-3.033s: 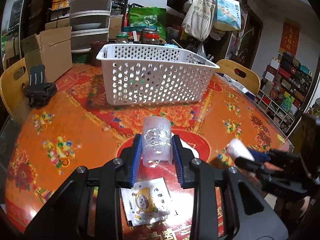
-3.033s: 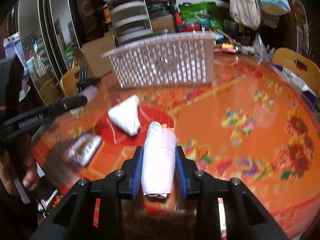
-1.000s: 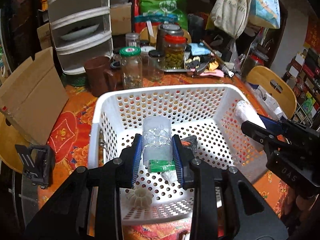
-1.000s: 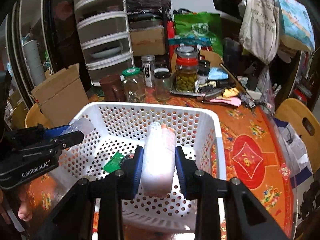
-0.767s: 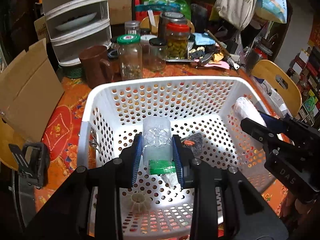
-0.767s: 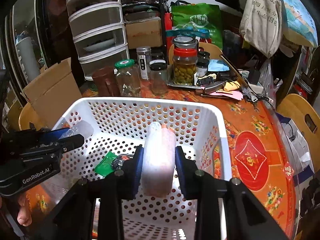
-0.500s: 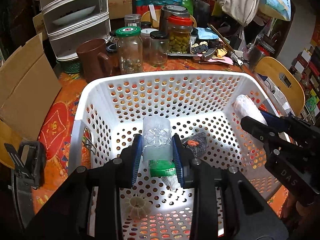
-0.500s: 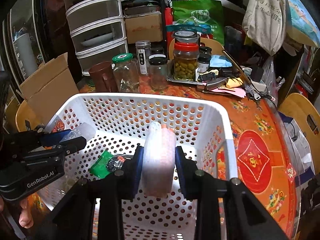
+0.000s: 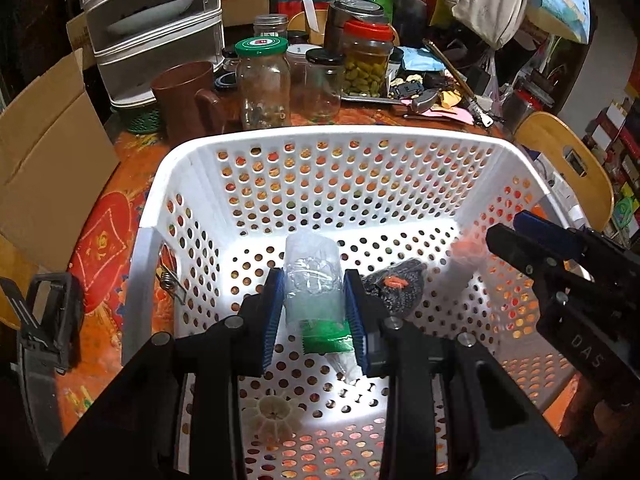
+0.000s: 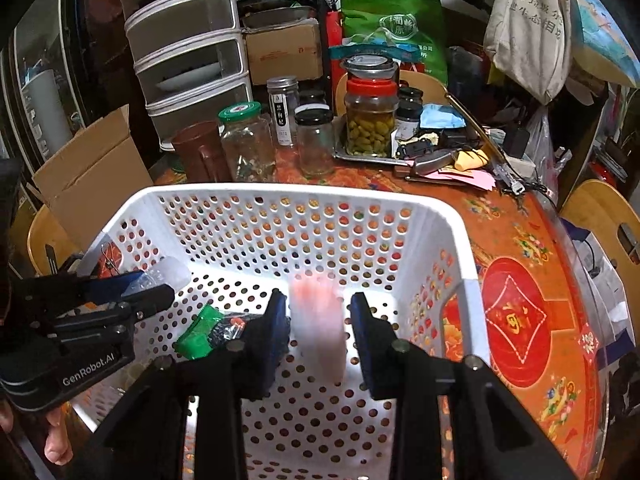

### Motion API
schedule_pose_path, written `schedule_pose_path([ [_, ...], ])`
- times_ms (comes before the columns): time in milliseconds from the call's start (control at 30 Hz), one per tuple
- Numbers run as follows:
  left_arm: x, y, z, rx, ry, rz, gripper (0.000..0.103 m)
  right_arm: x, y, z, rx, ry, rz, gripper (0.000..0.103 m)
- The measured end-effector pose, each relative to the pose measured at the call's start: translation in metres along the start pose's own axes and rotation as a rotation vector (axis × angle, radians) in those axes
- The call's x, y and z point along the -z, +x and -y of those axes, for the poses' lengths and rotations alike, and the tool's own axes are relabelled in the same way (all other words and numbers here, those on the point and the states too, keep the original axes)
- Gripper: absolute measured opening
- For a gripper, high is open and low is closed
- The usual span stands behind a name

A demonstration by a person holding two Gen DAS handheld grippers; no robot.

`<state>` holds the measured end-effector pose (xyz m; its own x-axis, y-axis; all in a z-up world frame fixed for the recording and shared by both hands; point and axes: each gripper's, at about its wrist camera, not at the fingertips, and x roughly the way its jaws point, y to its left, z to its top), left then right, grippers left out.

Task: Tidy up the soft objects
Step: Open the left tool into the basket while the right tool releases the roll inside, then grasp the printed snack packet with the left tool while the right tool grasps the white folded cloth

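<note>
Right gripper [image 10: 318,312] jaws now parted, white roll [image 10: 320,324] blurred between | left gripper [image 9: 314,300] clamps clear packet [image 9: 314,280] | both over basket [image 9: 152,216]

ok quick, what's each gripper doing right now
Left gripper: closed on the clear plastic packet, above the white basket.
Right gripper: open, the blurred white roll loose between its jaws.

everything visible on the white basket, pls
The white basket is rigid-looking plastic, rectangular, walls and floor perforated with round holes, rim solid. It sits upright on the orange patterned table. Inside lie a green packet, a dark bundle and a small cream ribbed disc.
</note>
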<state>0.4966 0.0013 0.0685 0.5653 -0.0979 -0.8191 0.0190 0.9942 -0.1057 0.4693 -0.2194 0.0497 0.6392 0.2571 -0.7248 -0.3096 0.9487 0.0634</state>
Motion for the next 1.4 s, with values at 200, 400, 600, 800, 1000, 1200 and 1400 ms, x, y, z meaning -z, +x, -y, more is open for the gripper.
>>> schedule_pose_path([
  [200, 0.002, -0.022, -0.003, 0.011, -0.009, 0.072, 0.088, -0.001, -0.019, 0.000, 0.004, 0.000, 0.044, 0.082],
  [400, 0.010, -0.057, -0.006, -0.011, -0.008, 0.141, 0.103, 0.008, -0.046, 0.003, 0.010, 0.005, 0.072, 0.096],
  [600, 0.064, -0.124, -0.016, -0.048, 0.062, 0.220, 0.103, 0.049, -0.099, -0.003, -0.009, -0.018, 0.136, 0.103],
  [800, 0.189, -0.158, -0.040, -0.022, 0.061, 0.197, 0.103, 0.152, -0.138, -0.013, -0.037, -0.013, 0.134, 0.103],
  [1000, 0.309, -0.158, -0.042, 0.022, 0.033, 0.168, 0.103, 0.250, -0.143, -0.029, -0.149, 0.035, 0.058, 0.103],
  [1200, 0.369, -0.141, -0.010, 0.038, 0.082, 0.146, 0.103, 0.288, -0.141, -0.052, -0.168, 0.015, 0.042, 0.102],
  [1400, 0.371, -0.127, 0.008, 0.003, 0.101, 0.158, 0.098, 0.285, -0.138, -0.053, -0.192, 0.026, 0.048, 0.101],
])
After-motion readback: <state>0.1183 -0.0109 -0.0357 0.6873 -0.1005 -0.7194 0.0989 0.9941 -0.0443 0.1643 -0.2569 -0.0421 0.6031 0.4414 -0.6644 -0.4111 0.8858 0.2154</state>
